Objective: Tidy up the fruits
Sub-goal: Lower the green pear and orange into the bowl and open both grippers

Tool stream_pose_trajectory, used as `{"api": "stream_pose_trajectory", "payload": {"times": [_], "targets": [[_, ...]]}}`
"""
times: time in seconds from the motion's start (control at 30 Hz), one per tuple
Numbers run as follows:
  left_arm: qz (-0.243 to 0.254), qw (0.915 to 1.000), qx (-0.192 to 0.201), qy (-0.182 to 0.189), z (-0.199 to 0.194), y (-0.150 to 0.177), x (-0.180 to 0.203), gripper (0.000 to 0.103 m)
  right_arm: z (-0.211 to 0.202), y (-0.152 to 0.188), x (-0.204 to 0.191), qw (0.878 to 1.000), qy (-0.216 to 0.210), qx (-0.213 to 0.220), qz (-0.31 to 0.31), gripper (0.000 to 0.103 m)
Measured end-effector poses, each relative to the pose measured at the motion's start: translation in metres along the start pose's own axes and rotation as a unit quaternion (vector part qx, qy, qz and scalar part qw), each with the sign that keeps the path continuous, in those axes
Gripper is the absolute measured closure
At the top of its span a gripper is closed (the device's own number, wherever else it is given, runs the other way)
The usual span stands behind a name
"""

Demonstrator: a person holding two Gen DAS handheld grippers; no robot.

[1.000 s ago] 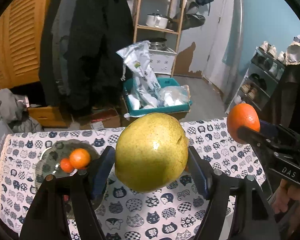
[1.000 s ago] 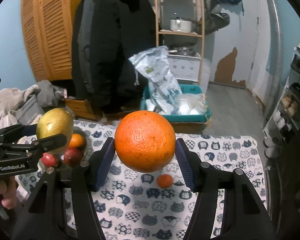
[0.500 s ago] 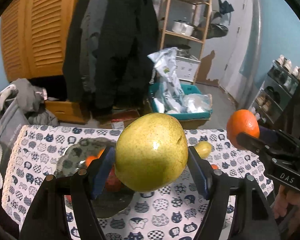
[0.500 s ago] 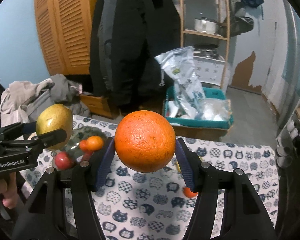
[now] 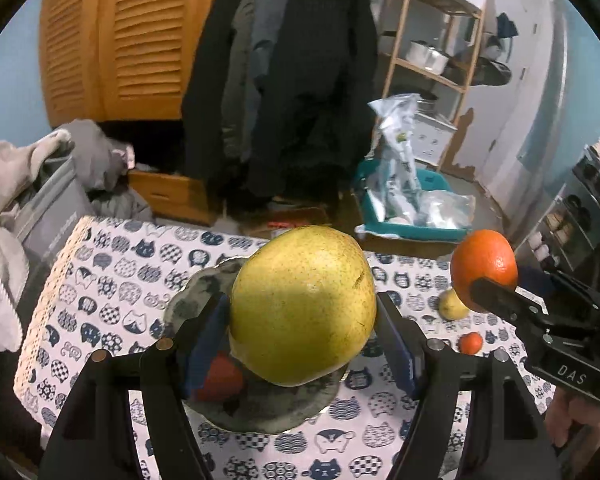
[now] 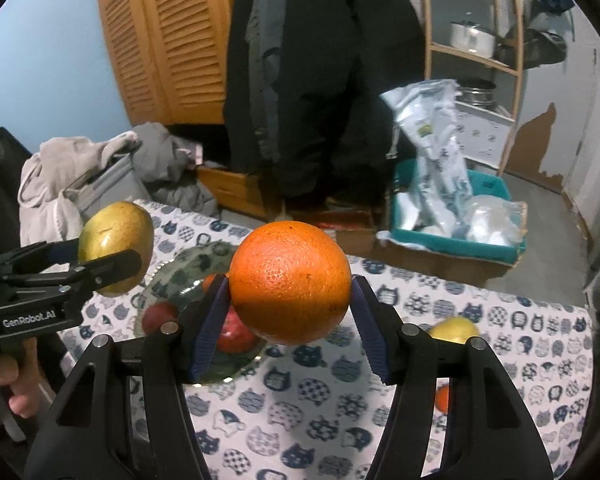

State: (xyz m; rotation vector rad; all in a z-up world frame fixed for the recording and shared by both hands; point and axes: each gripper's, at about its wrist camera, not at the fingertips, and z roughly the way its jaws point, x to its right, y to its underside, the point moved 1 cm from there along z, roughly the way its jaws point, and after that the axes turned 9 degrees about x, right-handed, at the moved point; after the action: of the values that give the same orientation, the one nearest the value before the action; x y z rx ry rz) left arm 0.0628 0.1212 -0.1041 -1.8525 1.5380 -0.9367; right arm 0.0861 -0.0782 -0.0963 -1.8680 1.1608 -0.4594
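Note:
My left gripper (image 5: pixel 304 328) is shut on a big yellow-green pear (image 5: pixel 302 304), held in the air right above a grey patterned plate (image 5: pixel 260 412) that holds a red fruit (image 5: pixel 220 378). My right gripper (image 6: pixel 290 320) is shut on an orange (image 6: pixel 290 282), held above the cat-print tablecloth (image 6: pixel 308 404) just right of the plate (image 6: pixel 172 276), where red fruits (image 6: pixel 236 334) lie. Each view shows the other gripper with its fruit: the orange (image 5: pixel 484 266) at right, the pear (image 6: pixel 114 246) at left.
On the cloth to the right lie a small yellow fruit (image 5: pixel 452 306) and a small orange one (image 5: pixel 470 342). Behind the table are hanging dark coats (image 6: pixel 324 80), a teal bin with bags (image 6: pixel 452 216), a wooden shelf (image 5: pixel 432 40) and heaped clothes (image 5: pixel 28 176).
Both grippers have swung left with their fruit. The plate has slid from the left of the left wrist view to directly under the pear, and nearer the orange in the right wrist view.

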Motion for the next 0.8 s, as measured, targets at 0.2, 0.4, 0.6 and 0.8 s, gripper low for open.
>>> {"api": "stream_pose_trajectory", "payload": {"times": [0.2,0.4,0.6,0.8], "targets": [[-0.012,0.9996,-0.017,-0.018,0.015,0.004,-0.026,0.029,0.026,-0.001,-0.023,1.000,-0.022,-0.015,-0.007,0.042],[-0.024,0.9985,-0.039,-0.031,0.033,0.012,-0.049,0.029,0.053,0.001,-0.045,0.999,-0.040,-0.031,-0.016,0.042],[-0.044,0.9960,-0.063,-0.045,0.055,0.023,-0.073,0.029,0.082,0.007,-0.061,0.997,-0.051,-0.050,-0.025,0.041],[-0.061,0.9927,-0.084,-0.060,0.075,0.035,-0.095,0.029,0.108,0.016,-0.068,0.996,-0.054,-0.069,-0.026,0.041]]}}
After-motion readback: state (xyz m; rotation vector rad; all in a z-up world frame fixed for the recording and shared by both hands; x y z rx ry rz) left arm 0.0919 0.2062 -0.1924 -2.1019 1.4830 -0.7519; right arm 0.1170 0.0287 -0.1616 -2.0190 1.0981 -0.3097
